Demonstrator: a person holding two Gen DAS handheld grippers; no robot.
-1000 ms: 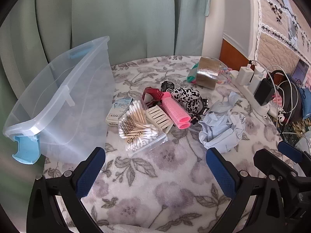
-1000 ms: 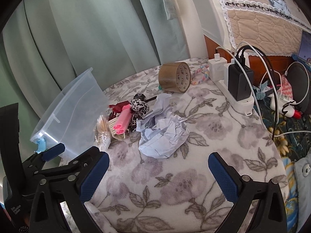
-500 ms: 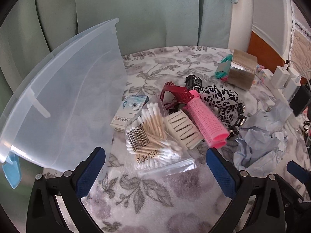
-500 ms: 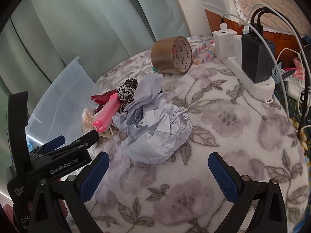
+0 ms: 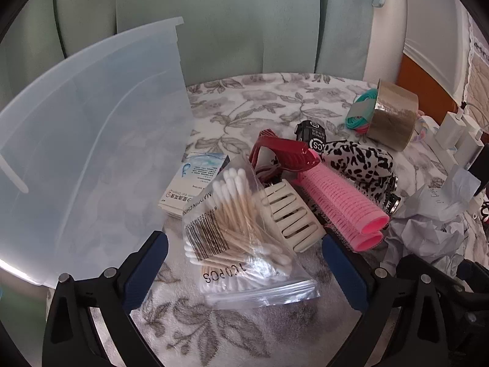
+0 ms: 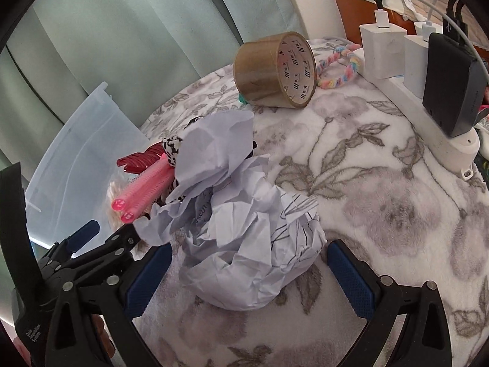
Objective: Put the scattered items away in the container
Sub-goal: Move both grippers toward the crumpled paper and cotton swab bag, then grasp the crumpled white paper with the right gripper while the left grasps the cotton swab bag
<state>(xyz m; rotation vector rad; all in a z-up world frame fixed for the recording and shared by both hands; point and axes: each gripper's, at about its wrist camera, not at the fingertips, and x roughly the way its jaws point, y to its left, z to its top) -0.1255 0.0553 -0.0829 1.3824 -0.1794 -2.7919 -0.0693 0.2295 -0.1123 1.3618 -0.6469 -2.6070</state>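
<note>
1. The clear plastic container (image 5: 91,140) stands at the left edge of the desk (image 5: 244,104), just beside the clutter.
2. The bag of cotton swabs (image 5: 241,232) lies between the spread fingers of the left gripper (image 5: 244,270); jaws wide apart, holding nothing.
3. Pink hair rollers (image 5: 342,205), a cream clip (image 5: 290,211) and a red claw clip (image 5: 284,153) adjoin the bag.
4. The crumpled paper (image 6: 244,238) sits between the parted fingers of the right gripper (image 6: 249,275), ungrasped.
5. A tape roll (image 6: 275,70) rests farther back, near a power strip (image 6: 428,107).

Translucent plastic container (image 5: 91,140), glossy bag of wooden cotton swabs (image 5: 241,238), crumpled paper (image 6: 244,232), fleecy cloth (image 6: 382,214).
</note>
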